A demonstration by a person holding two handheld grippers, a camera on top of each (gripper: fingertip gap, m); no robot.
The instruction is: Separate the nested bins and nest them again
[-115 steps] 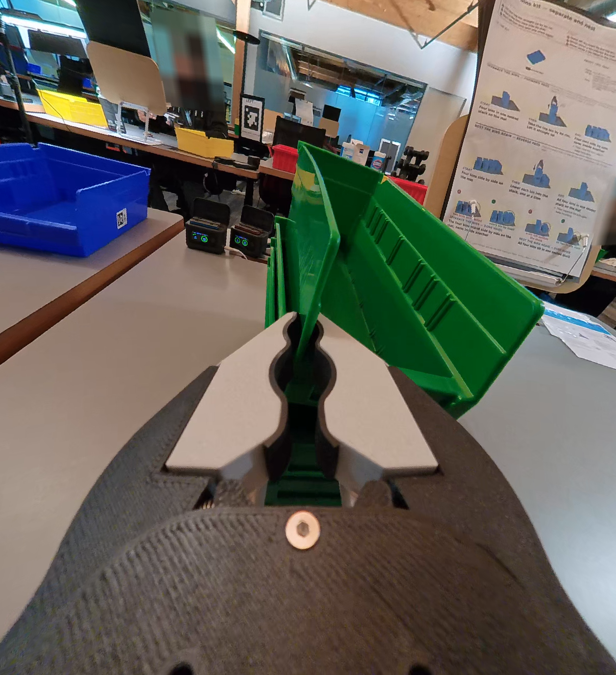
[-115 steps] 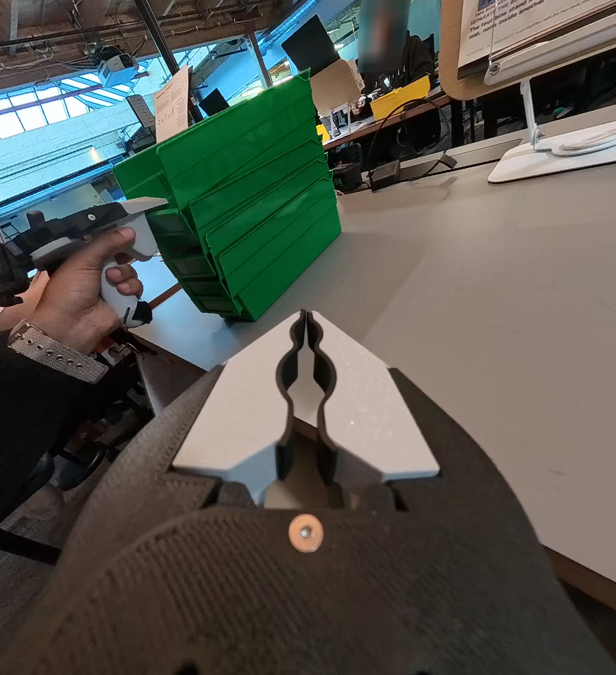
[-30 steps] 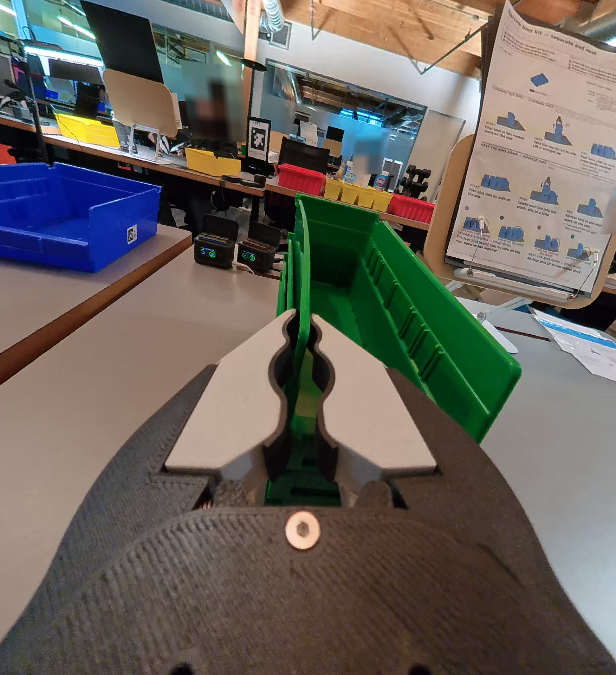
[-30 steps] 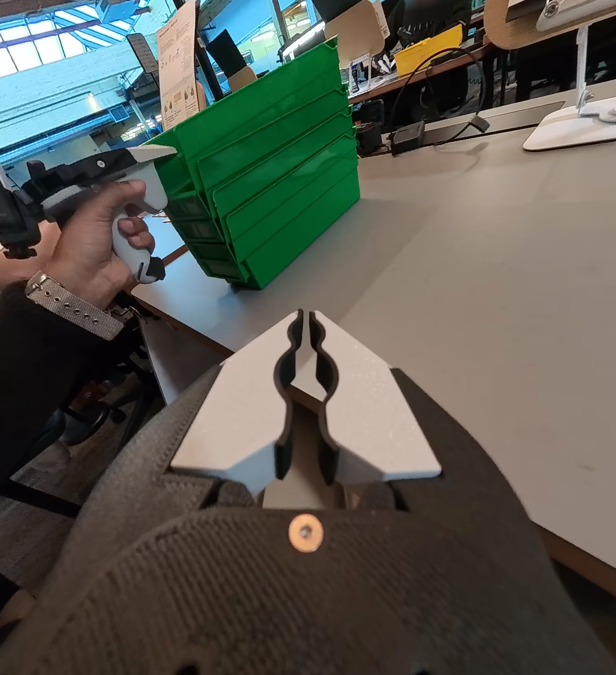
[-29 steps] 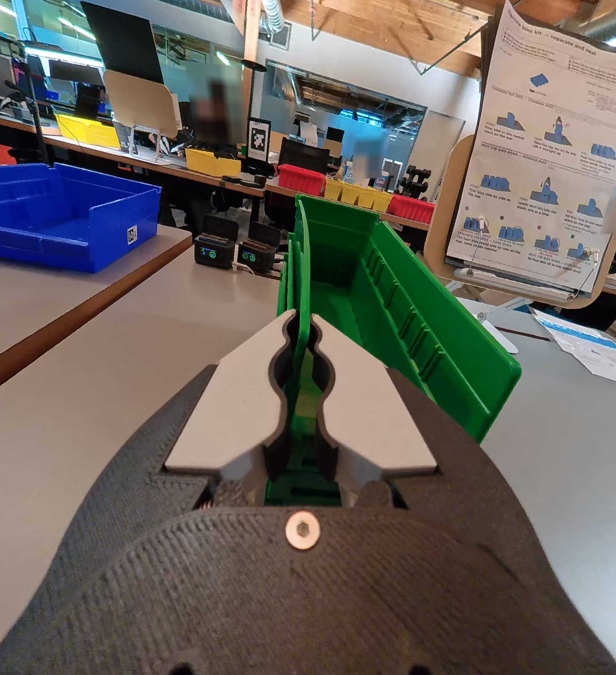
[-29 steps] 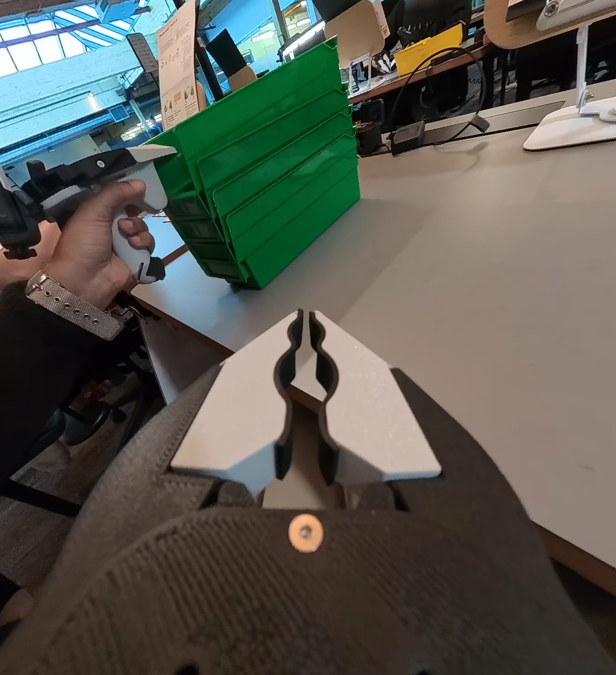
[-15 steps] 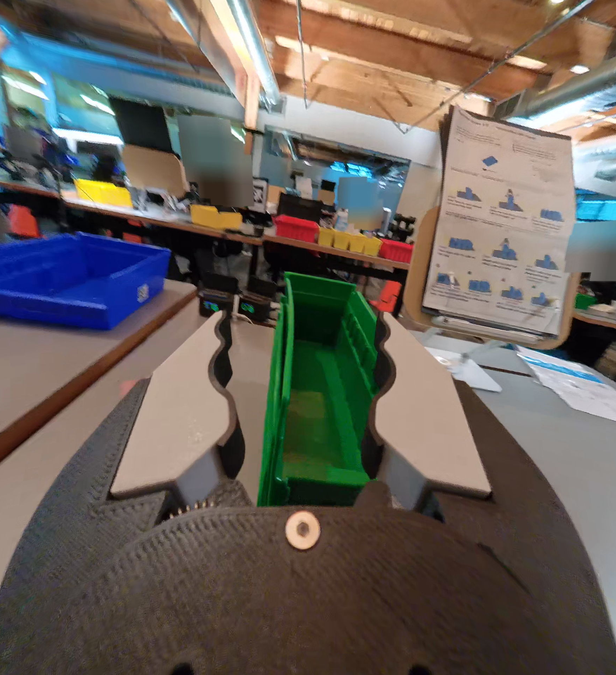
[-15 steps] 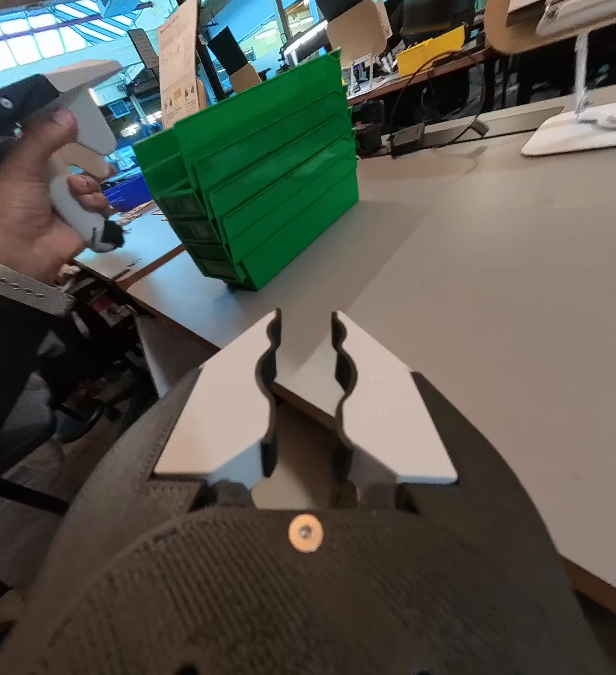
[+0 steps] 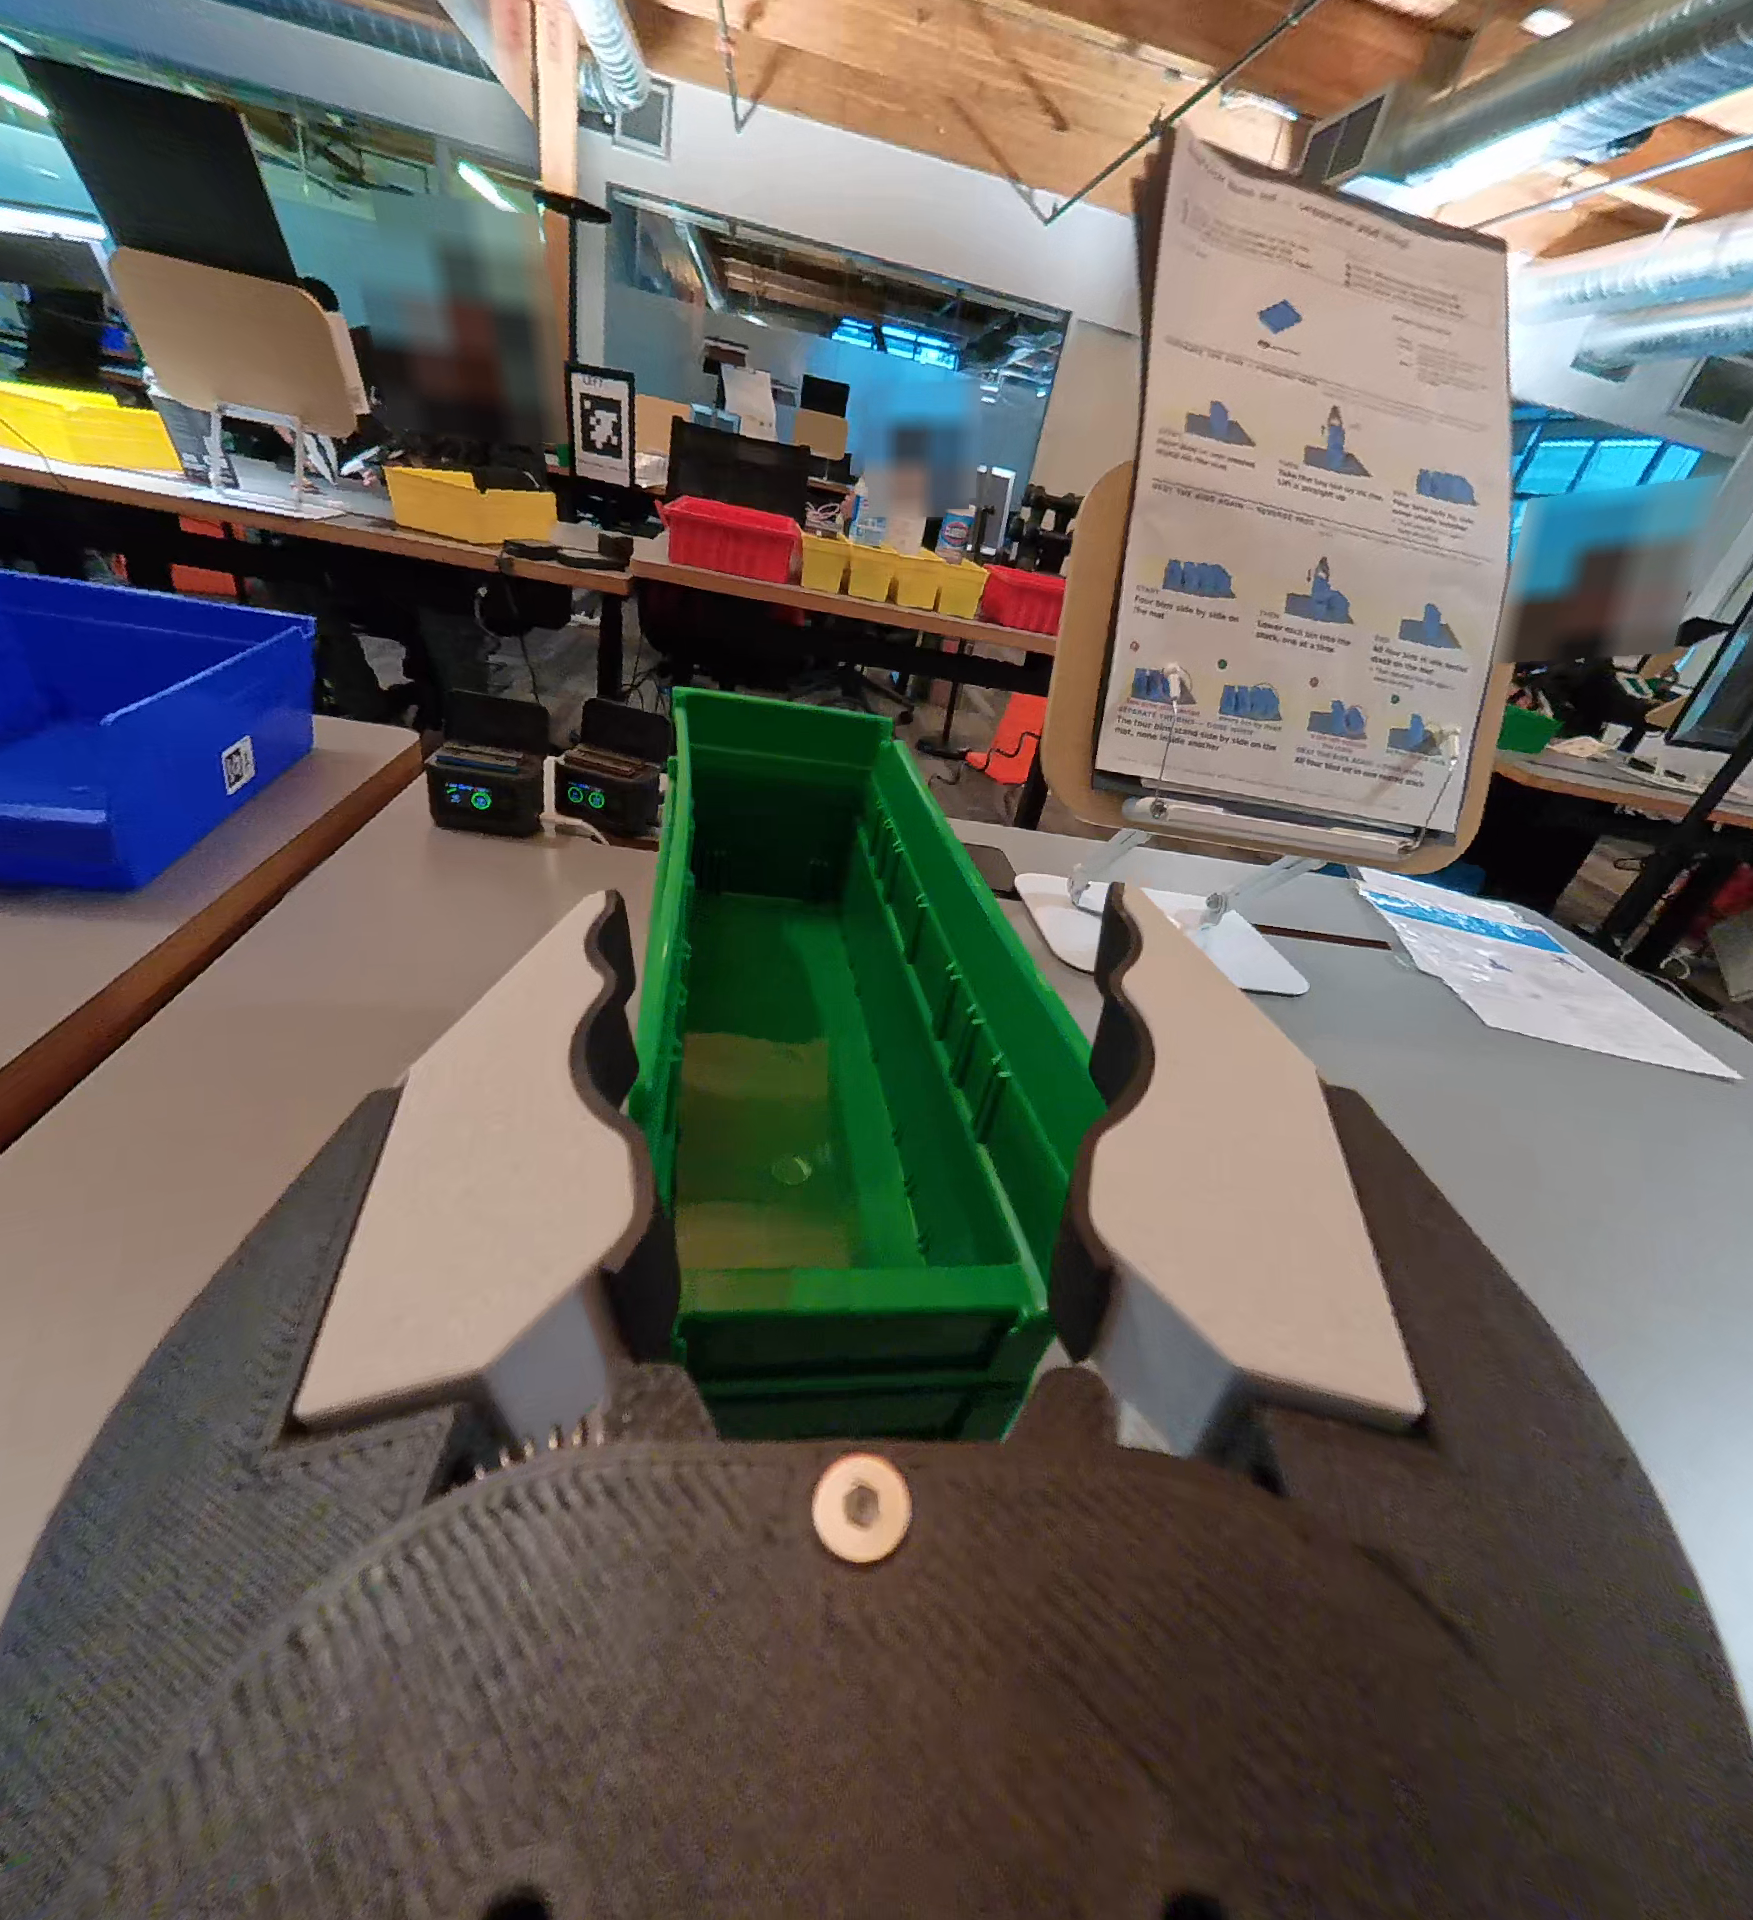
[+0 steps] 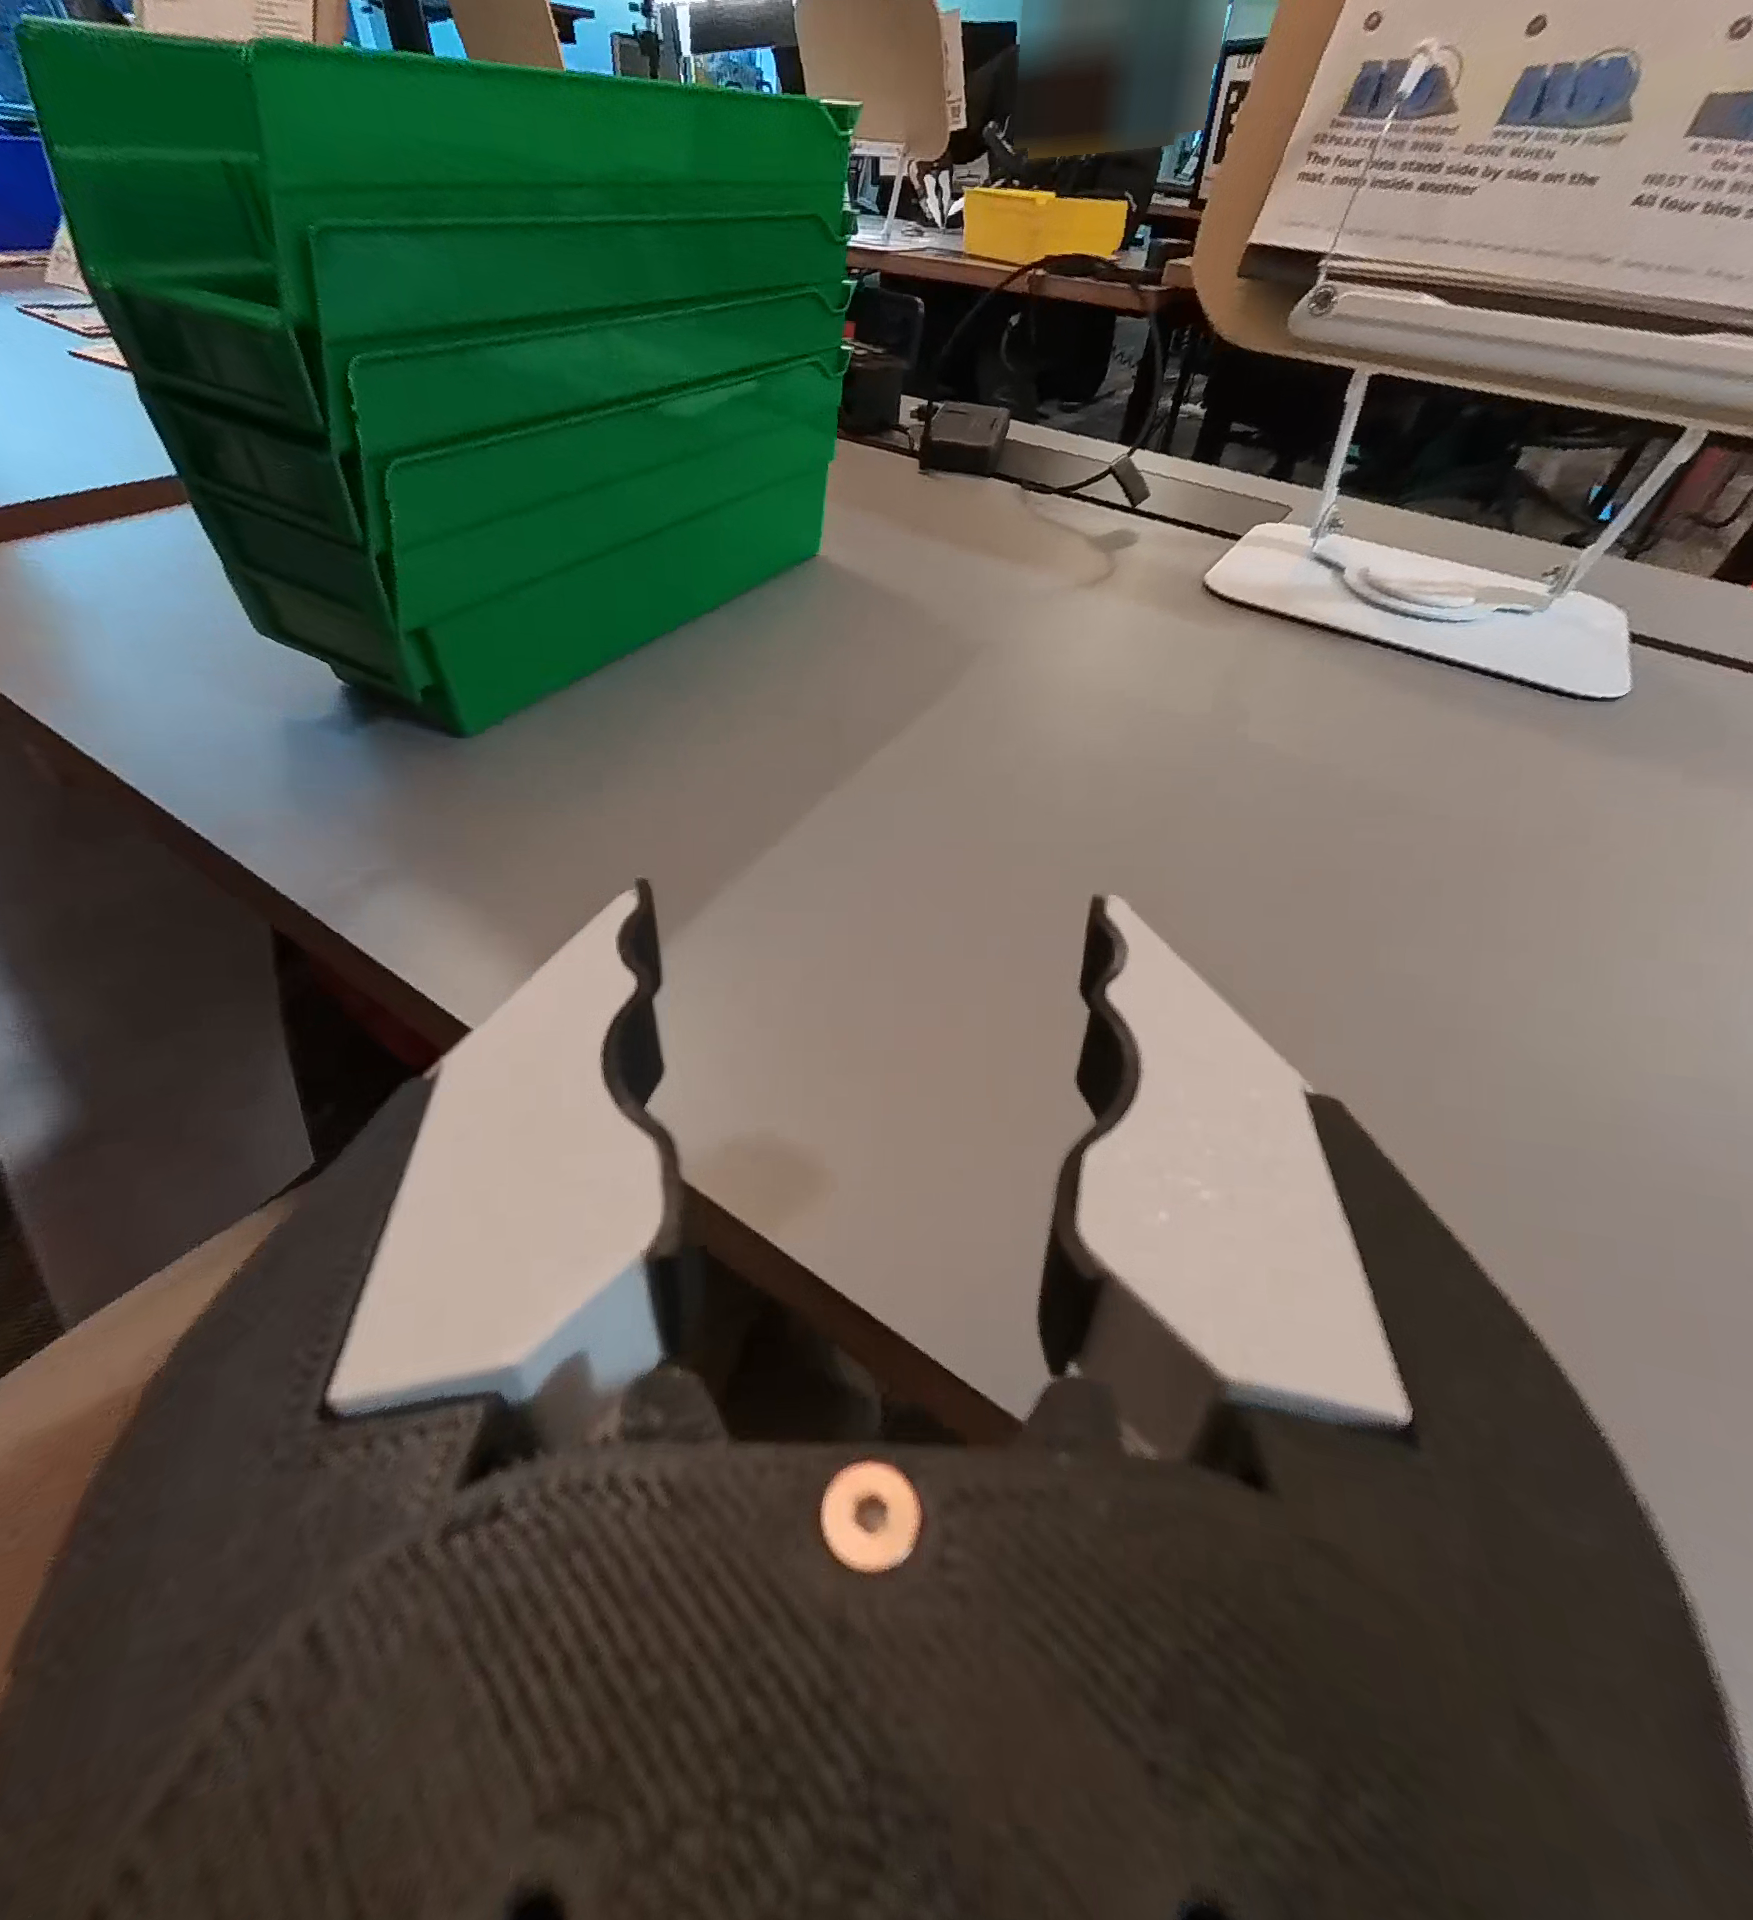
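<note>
A stack of several nested green bins [image 9: 965,997] stands on the grey table [image 9: 228,1091], with the top bin sitting level inside the others. My left gripper [image 9: 859,904] is open and empty. It hovers at the near end of the stack, with one finger on each side of the top bin's width and touching nothing. The right wrist view shows the stack [image 10: 560,416] from the side, at the far left of the table [image 10: 1267,883]. My right gripper [image 10: 872,899] is open and empty over the table's front edge, well away from the stack.
A blue bin [image 9: 103,727] sits on the neighbouring table at left. Two black charger cases [image 9: 539,790] stand behind the stack. An instruction sheet on a stand [image 9: 1308,582], with a white base [image 10: 1423,613], and loose papers [image 9: 1537,977] are at the right.
My left gripper opened and let go of the top bin's wall. That bin was tilted up earlier and now rests level in the stack. My right gripper opened too and turned toward the table.
</note>
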